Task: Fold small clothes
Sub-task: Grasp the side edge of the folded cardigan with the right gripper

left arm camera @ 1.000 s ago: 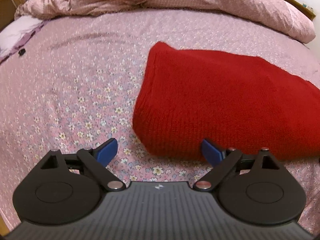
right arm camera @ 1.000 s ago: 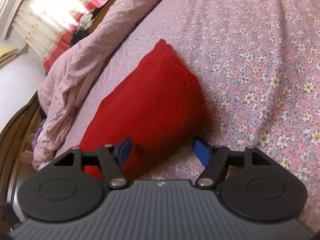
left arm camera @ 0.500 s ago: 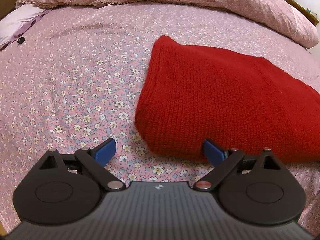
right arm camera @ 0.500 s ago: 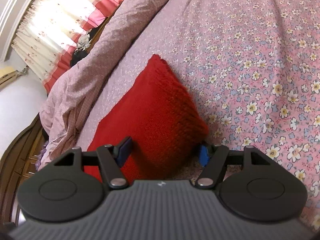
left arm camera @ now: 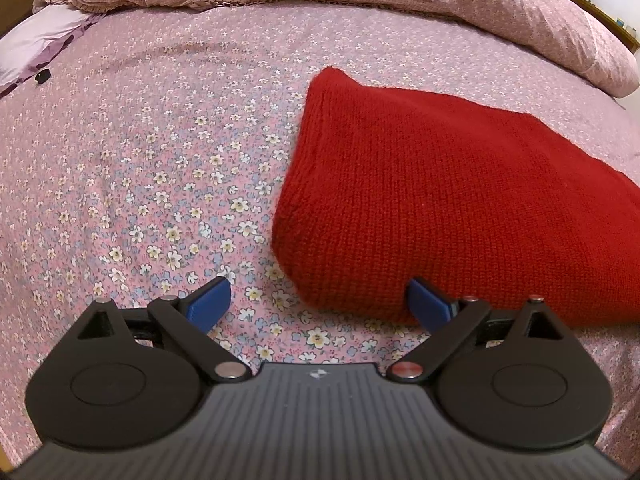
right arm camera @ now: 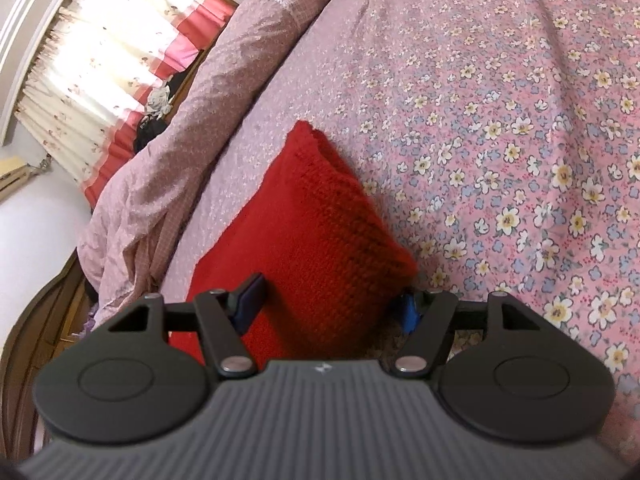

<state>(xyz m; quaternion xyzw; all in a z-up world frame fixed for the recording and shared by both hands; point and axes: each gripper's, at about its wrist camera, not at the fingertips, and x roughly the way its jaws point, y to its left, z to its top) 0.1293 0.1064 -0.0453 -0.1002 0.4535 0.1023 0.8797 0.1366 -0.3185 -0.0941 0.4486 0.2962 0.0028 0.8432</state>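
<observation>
While the folded red chunky-knit garment lay thick and ribbed at centre-right on the pink floral cotton bedsheet, left gripper and right gripper stood spread, straddling its corners.

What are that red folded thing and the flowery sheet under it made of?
The red folded knit garment looks like wool or acrylic yarn, matte, with clear ribbed stitch rows. The pink floral bedsheet seems a thin woven cotton, smooth and printed, though the fibre is uncertain.

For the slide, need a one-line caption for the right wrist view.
Right gripper, jaws open, straddling the near corner of a folded red knitted garment on a pink floral bedsheet.
</observation>
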